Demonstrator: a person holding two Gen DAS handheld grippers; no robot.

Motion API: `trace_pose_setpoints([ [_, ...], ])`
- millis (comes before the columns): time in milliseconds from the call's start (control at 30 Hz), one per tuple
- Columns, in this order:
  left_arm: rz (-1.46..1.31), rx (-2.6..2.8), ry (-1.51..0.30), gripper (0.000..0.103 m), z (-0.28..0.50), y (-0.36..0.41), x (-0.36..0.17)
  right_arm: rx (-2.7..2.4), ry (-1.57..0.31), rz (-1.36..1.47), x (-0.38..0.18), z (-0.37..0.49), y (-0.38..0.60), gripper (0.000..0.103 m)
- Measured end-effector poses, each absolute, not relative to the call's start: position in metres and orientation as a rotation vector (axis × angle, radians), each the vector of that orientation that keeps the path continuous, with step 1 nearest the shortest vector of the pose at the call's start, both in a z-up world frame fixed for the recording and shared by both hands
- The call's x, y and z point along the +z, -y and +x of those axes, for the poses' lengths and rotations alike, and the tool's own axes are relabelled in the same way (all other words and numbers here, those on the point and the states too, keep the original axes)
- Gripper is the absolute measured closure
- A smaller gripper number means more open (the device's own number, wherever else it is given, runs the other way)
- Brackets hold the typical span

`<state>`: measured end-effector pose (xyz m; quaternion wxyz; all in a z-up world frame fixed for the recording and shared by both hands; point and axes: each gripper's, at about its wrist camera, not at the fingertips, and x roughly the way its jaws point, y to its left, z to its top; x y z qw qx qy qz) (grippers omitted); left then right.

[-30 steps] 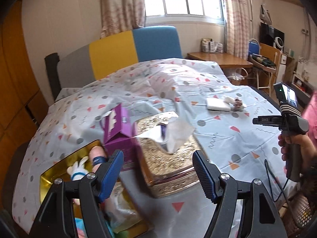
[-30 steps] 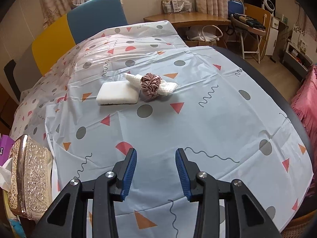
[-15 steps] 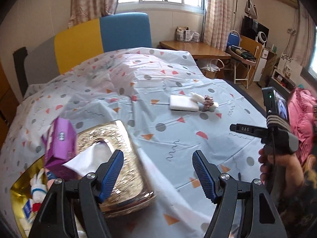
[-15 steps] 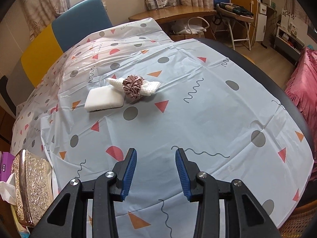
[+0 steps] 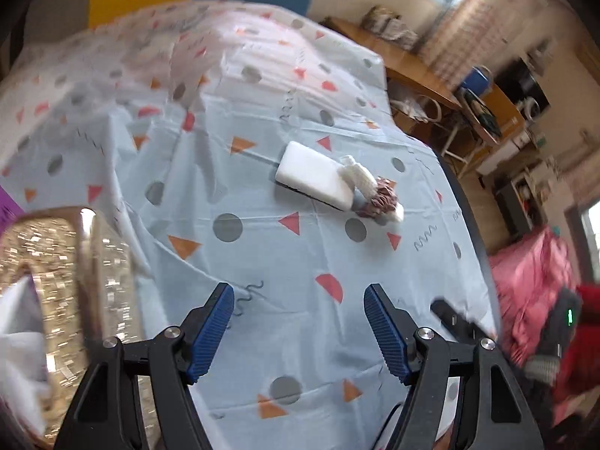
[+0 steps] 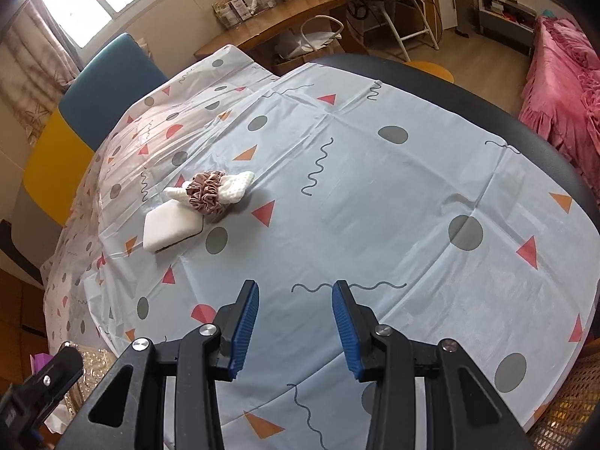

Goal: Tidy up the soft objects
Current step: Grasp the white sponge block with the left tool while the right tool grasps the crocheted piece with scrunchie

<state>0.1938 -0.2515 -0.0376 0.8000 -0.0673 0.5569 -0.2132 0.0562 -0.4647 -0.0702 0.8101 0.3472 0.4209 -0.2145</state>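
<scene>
A white sponge block (image 5: 315,178) (image 6: 170,225) lies mid-table on the patterned cloth. Against it rest a white knitted piece (image 5: 358,176) (image 6: 234,189) and a mauve ruffled scrunchie (image 5: 378,200) (image 6: 204,191) wrapped over that piece. My left gripper (image 5: 298,326) hovers open over bare cloth well short of them, nothing between its blue pads. Over the cloth nearer the front edge, my right gripper (image 6: 294,322) stands open at a narrower gap, also with nothing in it. Part of the left tool's body (image 6: 37,386) shows at the right view's lower left corner.
A gold embossed tissue box (image 5: 63,292) with a white tissue sticking out sits at the table's left, a purple pack (image 5: 7,202) behind it. The round table's dark rim (image 6: 543,135) curves on the right. Beyond are a pink bed (image 6: 562,75), a wooden desk and chairs.
My left gripper swung right and dipped, from above the tissue box and gold tray to bare cloth facing the sponge. The right gripper shifted a little and rolled. Neither changed its gap.
</scene>
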Motion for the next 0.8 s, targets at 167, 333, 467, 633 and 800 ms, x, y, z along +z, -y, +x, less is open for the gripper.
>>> trace_pose_setpoints([
  [167, -0.216, -0.372, -1.278, 0.032, 0.235, 0.271, -0.062, -0.419, -0.902, 0.747, -0.068, 0.058, 0.459, 0.062],
  [333, -0.047, -0.338, -1.169, 0.03, 0.269, 0.304, -0.064, -0.393, -0.911, 0.761, -0.069, 0.058, 0.459, 0.062],
  [467, 0.358, -0.401, -1.033, 0.027, 0.282, 0.346, -0.068, -0.376, -0.919, 0.782, -0.07, 0.058, 0.461, 0.062],
  [633, 0.712, -0.608, -0.937, 0.021, 0.289, 0.371, -0.078, -0.361, -0.947, 0.813, -0.077, 0.06, 0.462, 0.062],
  [800, 0.921, -0.804, -0.941, 0.016, 0.29, 0.382, -0.088, -0.339, -0.968, 0.825, -0.081, 0.061, 0.46, 0.062],
])
